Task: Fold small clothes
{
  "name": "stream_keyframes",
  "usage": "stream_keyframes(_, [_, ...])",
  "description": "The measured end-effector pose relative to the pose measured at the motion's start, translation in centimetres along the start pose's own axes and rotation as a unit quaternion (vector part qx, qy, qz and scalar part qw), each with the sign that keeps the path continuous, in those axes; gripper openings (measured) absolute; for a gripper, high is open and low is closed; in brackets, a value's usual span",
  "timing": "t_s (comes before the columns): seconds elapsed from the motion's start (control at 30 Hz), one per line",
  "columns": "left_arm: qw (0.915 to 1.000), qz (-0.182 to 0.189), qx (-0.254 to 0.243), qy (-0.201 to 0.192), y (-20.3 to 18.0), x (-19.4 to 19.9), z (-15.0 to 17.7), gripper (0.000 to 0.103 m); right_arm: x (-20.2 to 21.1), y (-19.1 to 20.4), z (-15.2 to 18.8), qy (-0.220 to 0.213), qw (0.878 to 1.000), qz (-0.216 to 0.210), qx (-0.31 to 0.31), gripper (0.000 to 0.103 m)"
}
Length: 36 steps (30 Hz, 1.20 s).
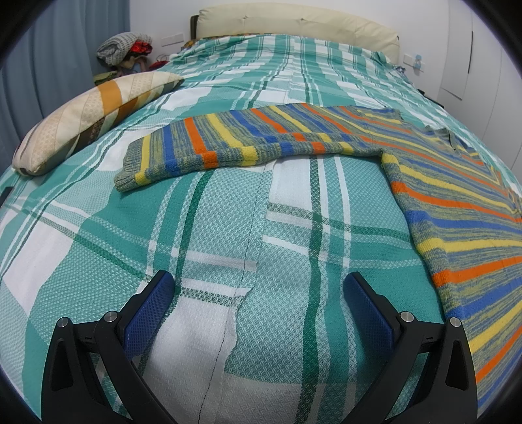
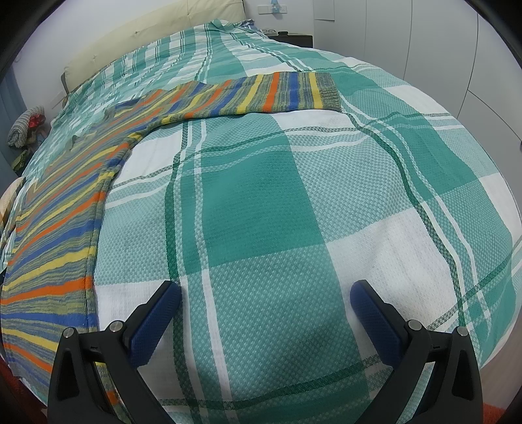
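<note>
A striped knit sweater (image 1: pixel 456 208) in blue, yellow, orange and grey lies flat on the bed. In the left wrist view its body fills the right side and one sleeve (image 1: pixel 208 146) stretches left. In the right wrist view the body (image 2: pixel 55 228) lies at the left and the other sleeve (image 2: pixel 277 93) reaches right, ending in a grey cuff. My left gripper (image 1: pixel 257 290) is open and empty over the bedspread, left of the sweater's body. My right gripper (image 2: pixel 266 296) is open and empty over the bedspread, right of the body.
The bed is covered by a teal and white checked spread (image 1: pixel 202 234). A striped cream pillow (image 1: pixel 84 114) lies at the left. A pile of clothes (image 1: pixel 125 49) sits by the headboard (image 1: pixel 293 22). White wardrobe doors (image 2: pixel 424 49) stand on the right.
</note>
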<state>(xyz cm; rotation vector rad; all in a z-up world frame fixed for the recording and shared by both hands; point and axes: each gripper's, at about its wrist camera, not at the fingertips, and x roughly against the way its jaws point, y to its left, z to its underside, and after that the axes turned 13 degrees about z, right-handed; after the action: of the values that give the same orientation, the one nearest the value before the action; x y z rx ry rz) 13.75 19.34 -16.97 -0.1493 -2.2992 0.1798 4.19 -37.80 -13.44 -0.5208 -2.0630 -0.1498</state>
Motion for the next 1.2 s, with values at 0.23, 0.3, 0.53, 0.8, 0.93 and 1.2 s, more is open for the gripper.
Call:
stream_keyframes(0.23, [1.0000, 0.000, 0.000, 0.000, -0.01, -0.01, -0.01, 0.103, 0.09, 0.00, 0.10, -0.001, 1.000, 0.001, 0.002, 0.103])
stream_keyframes(0.3, [1.0000, 0.000, 0.000, 0.000, 0.00, -0.01, -0.01, 0.103, 0.09, 0.01, 0.15, -0.001, 1.000, 0.001, 0.002, 0.103])
stream_keyframes(0.53, [1.0000, 0.000, 0.000, 0.000, 0.00, -0.01, -0.01, 0.103, 0.16, 0.06, 0.27, -0.002, 1.000, 0.002, 0.002, 0.103])
stream_keyframes(0.8, [1.0000, 0.000, 0.000, 0.000, 0.00, -0.01, -0.01, 0.103, 0.18, 0.09, 0.37, -0.002, 1.000, 0.002, 0.001, 0.103])
stream_keyframes(0.93, [1.0000, 0.000, 0.000, 0.000, 0.00, -0.02, -0.01, 0.103, 0.13, 0.06, 0.44, -0.003, 1.000, 0.003, 0.003, 0.103])
stream_keyframes(1.2, [1.0000, 0.000, 0.000, 0.000, 0.00, -0.02, -0.01, 0.103, 0.10, -0.03, 0.39, -0.003, 1.000, 0.002, 0.003, 0.103])
